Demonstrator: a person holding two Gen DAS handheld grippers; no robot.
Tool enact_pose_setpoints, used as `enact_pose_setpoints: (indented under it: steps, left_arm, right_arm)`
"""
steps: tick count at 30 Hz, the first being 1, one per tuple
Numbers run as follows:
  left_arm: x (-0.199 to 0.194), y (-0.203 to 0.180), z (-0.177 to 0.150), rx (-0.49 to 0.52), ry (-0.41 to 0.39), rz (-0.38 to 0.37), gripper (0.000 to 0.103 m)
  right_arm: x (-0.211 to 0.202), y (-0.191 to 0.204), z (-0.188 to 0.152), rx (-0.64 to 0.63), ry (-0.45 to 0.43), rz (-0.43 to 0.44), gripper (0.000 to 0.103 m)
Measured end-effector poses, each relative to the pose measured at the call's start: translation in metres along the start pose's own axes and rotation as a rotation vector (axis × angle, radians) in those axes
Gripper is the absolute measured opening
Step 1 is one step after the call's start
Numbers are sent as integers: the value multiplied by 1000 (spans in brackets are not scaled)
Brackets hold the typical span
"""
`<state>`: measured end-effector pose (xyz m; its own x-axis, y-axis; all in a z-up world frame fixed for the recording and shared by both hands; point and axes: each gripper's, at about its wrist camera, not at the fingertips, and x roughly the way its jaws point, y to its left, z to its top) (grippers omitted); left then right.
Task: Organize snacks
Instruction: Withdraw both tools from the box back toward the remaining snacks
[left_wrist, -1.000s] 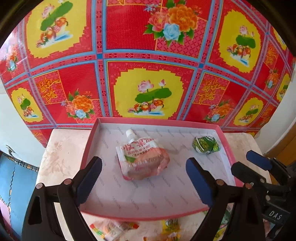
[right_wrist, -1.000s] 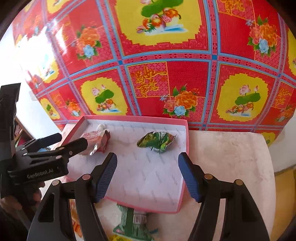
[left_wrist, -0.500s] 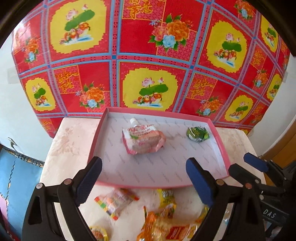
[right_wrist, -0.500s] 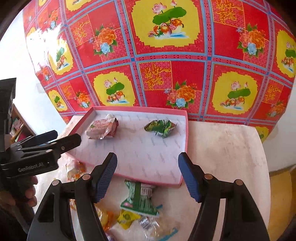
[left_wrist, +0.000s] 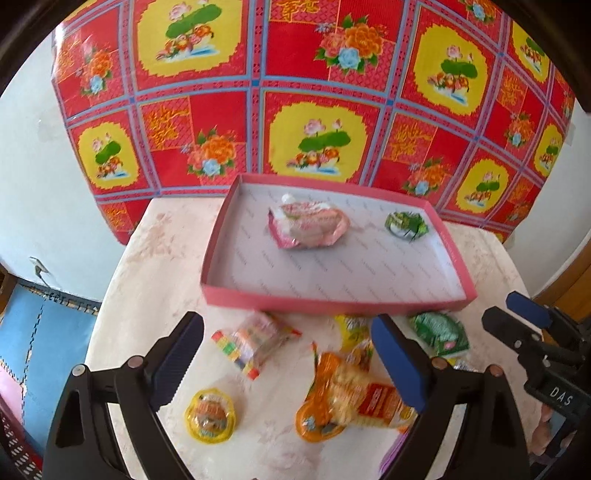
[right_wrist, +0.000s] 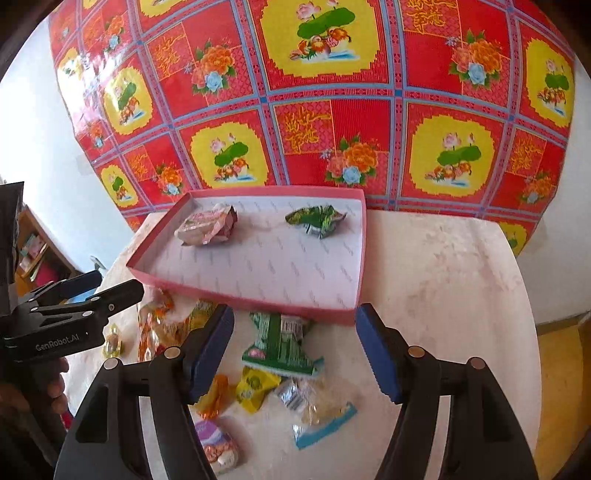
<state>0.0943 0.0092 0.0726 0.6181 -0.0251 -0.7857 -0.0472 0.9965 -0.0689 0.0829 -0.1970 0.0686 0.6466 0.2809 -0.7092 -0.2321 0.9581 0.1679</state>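
A pink-rimmed tray (left_wrist: 325, 305) (right_wrist: 236, 295) holds a pink drink pouch (left_wrist: 308, 226) (right_wrist: 207, 229) and a crumpled green wrapper (left_wrist: 405, 226) (right_wrist: 317, 218). Loose snacks lie on the table in front of it: a colourful candy pack (left_wrist: 255, 343), a yellow jelly cup (left_wrist: 209, 414), an orange snack bag (left_wrist: 347, 398) and a green packet (left_wrist: 439, 332) (right_wrist: 282, 343). My left gripper (left_wrist: 288, 365) is open and empty above the loose snacks. My right gripper (right_wrist: 295, 354) is open and empty over the green packet.
The pale marbled table (right_wrist: 443, 280) stands against a red and yellow flowered cloth (right_wrist: 332, 92). More small snacks lie near the front: a yellow packet (right_wrist: 255, 387), a clear bag with blue trim (right_wrist: 321, 417) and a purple packet (right_wrist: 216, 443). Blue floor mats (left_wrist: 26, 328) lie left.
Both grippers have pulled back and up from the tray, empty and open. The loose snacks in front of the tray have come into view.
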Motion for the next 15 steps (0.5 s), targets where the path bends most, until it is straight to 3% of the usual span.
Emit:
enact_pose_setpoints:
  steps: [15]
  left_arm:
    - [1, 23, -28, -26, 35, 40, 95]
  right_arm:
    - [2, -3, -30, -1, 69, -9, 70]
